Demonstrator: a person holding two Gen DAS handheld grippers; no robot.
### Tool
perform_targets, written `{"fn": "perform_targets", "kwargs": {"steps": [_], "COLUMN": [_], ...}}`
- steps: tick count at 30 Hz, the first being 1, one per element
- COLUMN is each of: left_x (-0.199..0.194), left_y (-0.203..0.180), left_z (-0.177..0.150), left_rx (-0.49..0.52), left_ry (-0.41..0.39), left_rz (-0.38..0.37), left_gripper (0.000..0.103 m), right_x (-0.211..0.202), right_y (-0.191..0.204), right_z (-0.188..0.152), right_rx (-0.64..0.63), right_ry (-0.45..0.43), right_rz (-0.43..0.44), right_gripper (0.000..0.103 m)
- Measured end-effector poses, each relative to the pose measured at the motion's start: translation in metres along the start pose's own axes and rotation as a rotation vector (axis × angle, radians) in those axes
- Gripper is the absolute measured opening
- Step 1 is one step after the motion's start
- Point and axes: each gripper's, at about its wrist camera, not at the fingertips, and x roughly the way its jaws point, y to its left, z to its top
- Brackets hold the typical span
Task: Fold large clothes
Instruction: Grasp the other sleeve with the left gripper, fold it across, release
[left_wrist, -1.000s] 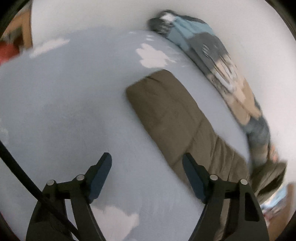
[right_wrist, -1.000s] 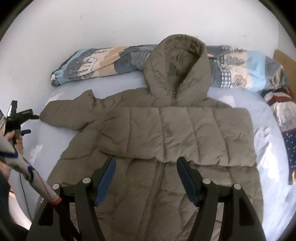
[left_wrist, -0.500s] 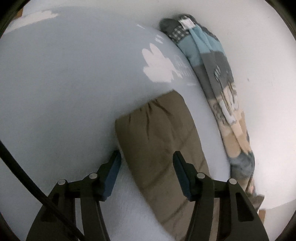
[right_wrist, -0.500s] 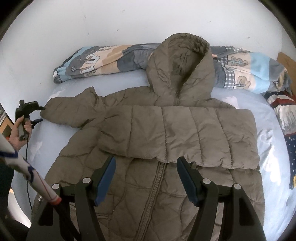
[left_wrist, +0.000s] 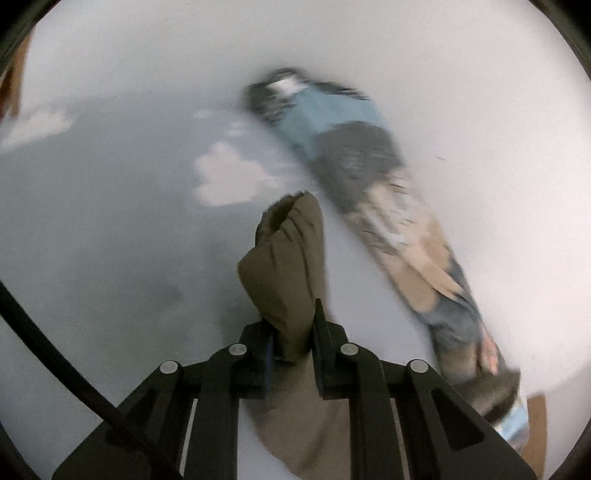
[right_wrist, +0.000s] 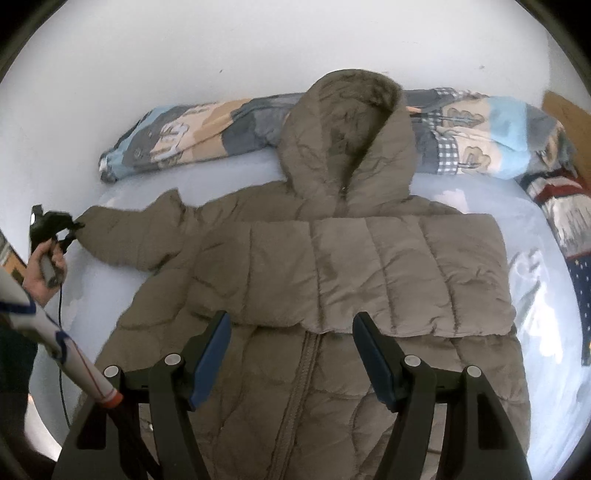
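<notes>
An olive hooded puffer jacket (right_wrist: 343, 280) lies front up on the pale blue bedsheet (right_wrist: 532, 266), hood toward the wall, one sleeve folded across its chest. My left gripper (left_wrist: 291, 347) is shut on the cuff of the other sleeve (left_wrist: 288, 266), which bunches up between its pads and is raised off the sheet. In the right wrist view that left gripper (right_wrist: 72, 230) pinches the sleeve end (right_wrist: 122, 236) at the far left, held by a hand (right_wrist: 40, 273). My right gripper (right_wrist: 291, 354) hovers open above the jacket's zipper (right_wrist: 299, 384), nothing between its fingers.
A rolled patterned blanket (right_wrist: 207, 129) runs along the white wall behind the hood. Another striped and starred cloth (right_wrist: 569, 221) lies at the right edge of the bed. A brown board (right_wrist: 569, 118) shows at the far right. A black cable (left_wrist: 48, 350) trails from the left gripper.
My left gripper moved onto the sleeve cuff, closed on it and lifted it off the sheet. The right gripper stayed in place, still open.
</notes>
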Motion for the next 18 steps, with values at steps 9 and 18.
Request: {"fn": "perform_targets", "kwargs": {"steps": [9, 18], "left_x": [-0.068, -0.045], "left_y": [-0.176, -0.262], "left_z": [-0.109, -0.309], "left_rx": [0.409, 0.702], "left_ry": [0.094, 0.347], "left_rz": [-0.239, -0.273], "left_gripper": [0.016, 0.016], "right_x": [-0.026, -0.051], "right_y": [-0.044, -0.088], "right_z": [0.018, 0.026], "right_rx": [0.177, 0.299], "right_ry": [-0.069, -0.13], "right_rz": [0.012, -0.026], "right_gripper": [0.072, 0.073]}}
